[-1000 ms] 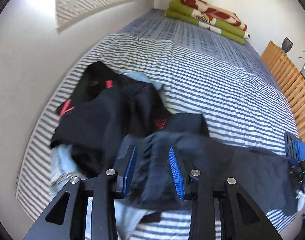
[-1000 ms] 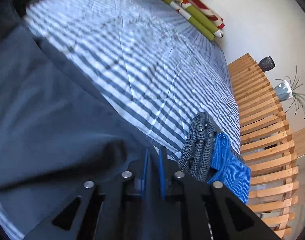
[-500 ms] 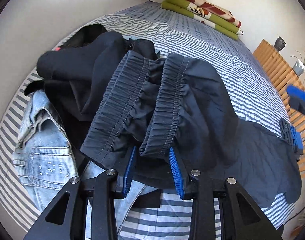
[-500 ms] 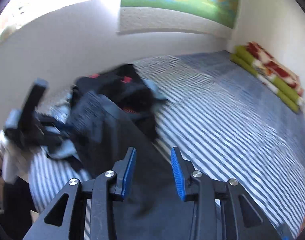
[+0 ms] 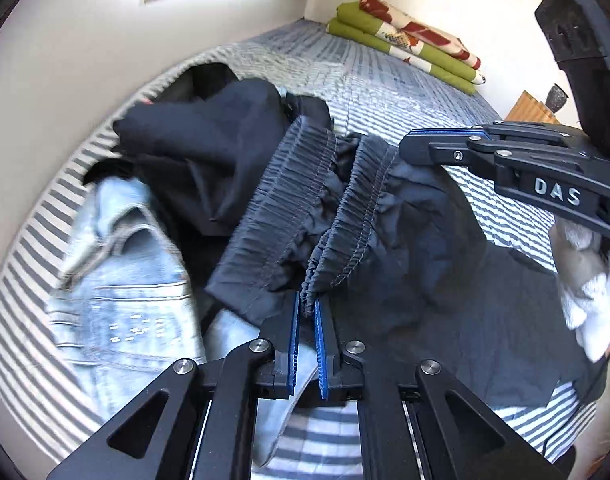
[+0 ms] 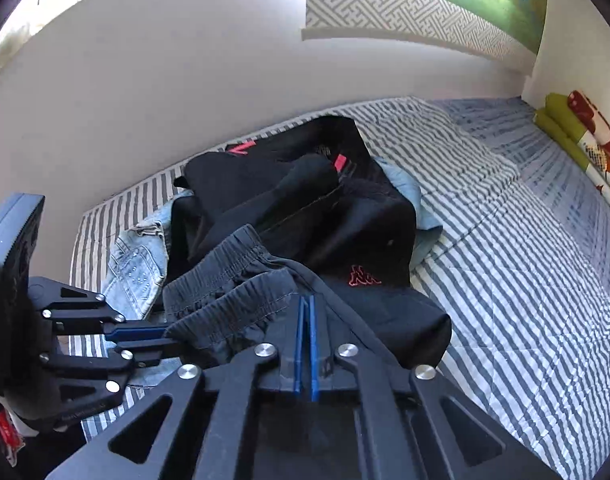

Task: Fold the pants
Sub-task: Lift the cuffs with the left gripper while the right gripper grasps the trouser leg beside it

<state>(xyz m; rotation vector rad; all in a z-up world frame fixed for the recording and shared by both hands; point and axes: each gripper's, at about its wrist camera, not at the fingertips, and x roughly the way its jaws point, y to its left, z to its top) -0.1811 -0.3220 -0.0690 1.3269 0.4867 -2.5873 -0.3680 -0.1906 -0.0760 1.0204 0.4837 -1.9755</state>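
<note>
Dark grey pants point(image 5: 385, 232) now pinched at the elastic waistband between the closing left gripper point(image 5: 307, 312) jaws, which stood apart a second ago. Right gripper point(image 6: 307, 316) has swung over from the far end and clamped together on the waistband's other corner, so both ends are held, ready to lift and spread.

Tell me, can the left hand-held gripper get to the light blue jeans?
Probably not right now: the left hand-held gripper is closing on the dark pants' waistband. The jeans lie uncovered just beside it, though.

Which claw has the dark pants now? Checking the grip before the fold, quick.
Left claw: closing on the dark pants' elastic waistband.
Right claw: shut on the same waistband, other end.
</note>
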